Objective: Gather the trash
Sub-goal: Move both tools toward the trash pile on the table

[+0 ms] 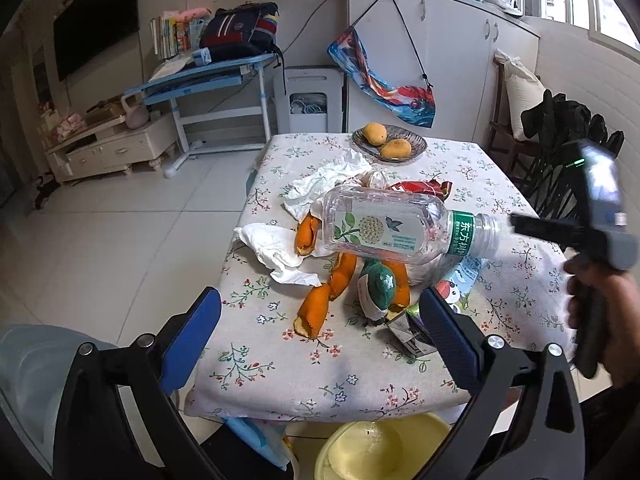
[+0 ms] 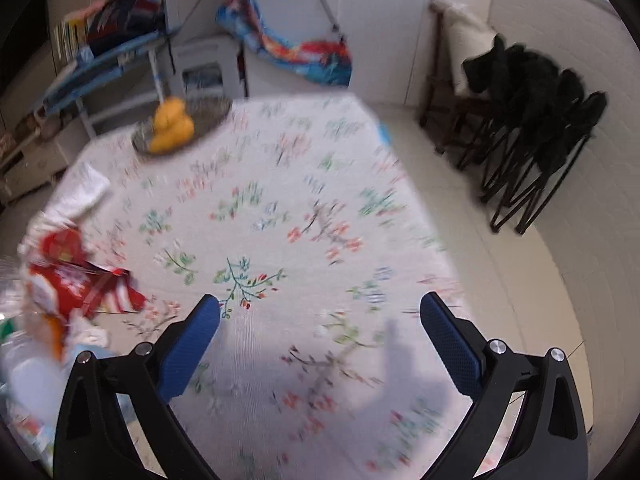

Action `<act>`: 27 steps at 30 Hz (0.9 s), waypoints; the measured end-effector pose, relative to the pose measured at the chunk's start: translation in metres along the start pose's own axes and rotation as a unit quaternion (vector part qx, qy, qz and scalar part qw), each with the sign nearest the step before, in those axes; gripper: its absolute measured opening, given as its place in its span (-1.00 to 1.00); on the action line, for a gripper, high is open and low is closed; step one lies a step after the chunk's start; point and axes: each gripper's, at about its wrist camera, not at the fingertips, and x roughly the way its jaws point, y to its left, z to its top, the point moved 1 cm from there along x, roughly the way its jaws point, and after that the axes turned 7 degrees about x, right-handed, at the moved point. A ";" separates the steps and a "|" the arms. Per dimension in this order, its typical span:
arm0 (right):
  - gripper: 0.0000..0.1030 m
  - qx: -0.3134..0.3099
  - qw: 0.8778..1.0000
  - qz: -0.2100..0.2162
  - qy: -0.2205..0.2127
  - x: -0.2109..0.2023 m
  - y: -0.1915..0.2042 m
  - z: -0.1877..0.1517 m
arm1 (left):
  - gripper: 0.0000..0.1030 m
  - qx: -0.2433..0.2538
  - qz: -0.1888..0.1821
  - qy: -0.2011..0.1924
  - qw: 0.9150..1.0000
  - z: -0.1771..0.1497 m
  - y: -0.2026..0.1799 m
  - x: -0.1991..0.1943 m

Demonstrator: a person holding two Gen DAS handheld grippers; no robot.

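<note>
Left wrist view: bottle (image 1: 400, 228) is being seen lying atop the trash pile on table (image 1: 304, 364), neck toward right gripper (image 2: 320, 312).
Right gripper: jaws spread, empty.
Left gripper (image 1: 320, 312): spread, empty, farther back.

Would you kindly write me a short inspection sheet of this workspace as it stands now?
Surface: table under a floral cloth.
Job's things: clear plastic bottle tilted above the pile, its neck by the right hand-held gripper; orange peels, crumpled tissues and red wrapper on the cloth; yellow bin below the table edge.
Clutter: dish with two mangoes.
Grippers: left hand-held gripper open, empty; right hand-held gripper open in its own view.
Cables: black cord on the cupboard.
Surroundings: blue desk, folding chairs.
</note>
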 end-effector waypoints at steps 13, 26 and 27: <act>0.87 -0.015 0.990 0.089 -0.109 -0.163 0.000 -0.047 | 0.86 0.014 0.018 -0.048 0.999 -0.017 0.010 -0.074; 0.87 -0.006 0.981 0.068 -0.182 -0.209 -0.006 -0.107 | 0.86 0.010 0.012 -0.083 0.996 -0.043 0.011 -0.113; 0.87 -0.008 0.979 0.066 -0.191 -0.212 -0.005 -0.110 | 0.86 0.011 0.011 -0.090 0.996 -0.045 0.011 -0.115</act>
